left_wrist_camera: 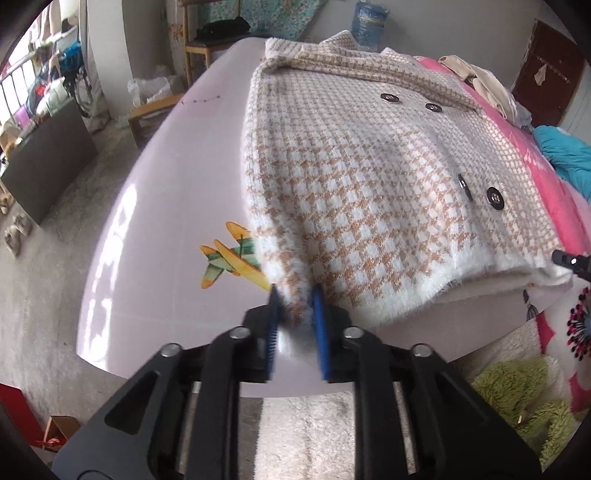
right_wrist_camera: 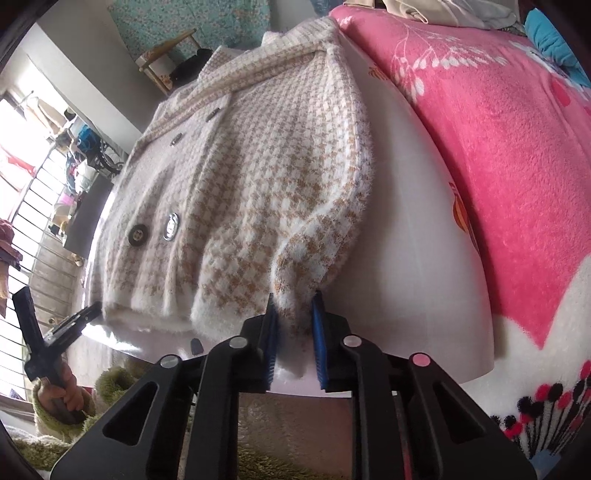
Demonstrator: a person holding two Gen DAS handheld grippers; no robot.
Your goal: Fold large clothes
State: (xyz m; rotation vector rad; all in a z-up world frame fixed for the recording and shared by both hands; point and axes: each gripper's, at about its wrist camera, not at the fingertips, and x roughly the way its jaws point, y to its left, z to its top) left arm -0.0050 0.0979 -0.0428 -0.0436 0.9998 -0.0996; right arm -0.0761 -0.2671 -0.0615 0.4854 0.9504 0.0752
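Observation:
A fuzzy beige-and-white houndstooth coat point(left_wrist_camera: 362, 177) with dark round buttons lies flat on a pale pink tabletop point(left_wrist_camera: 177, 177), collar at the far end. My left gripper point(left_wrist_camera: 295, 291) is shut on the coat's near left hem corner, the fabric pinched between its blue pads. In the right wrist view the same coat point(right_wrist_camera: 229, 192) shows with a sleeve folded along its right side. My right gripper point(right_wrist_camera: 295, 301) is shut on the fuzzy cuff end of that sleeve at the near edge. The left gripper point(right_wrist_camera: 79, 317) appears at the lower left of that view, held by a hand point(right_wrist_camera: 68, 395).
A pink floral blanket point(right_wrist_camera: 498, 155) covers a bed to the right of the table, with a teal cloth point(left_wrist_camera: 569, 151) and beige clothes point(left_wrist_camera: 484, 85) on it. A plane sticker point(left_wrist_camera: 229, 258) marks the tabletop. Wooden stools point(left_wrist_camera: 199, 55), a water jug point(left_wrist_camera: 367, 26) and a white rug point(left_wrist_camera: 306, 432) surround it.

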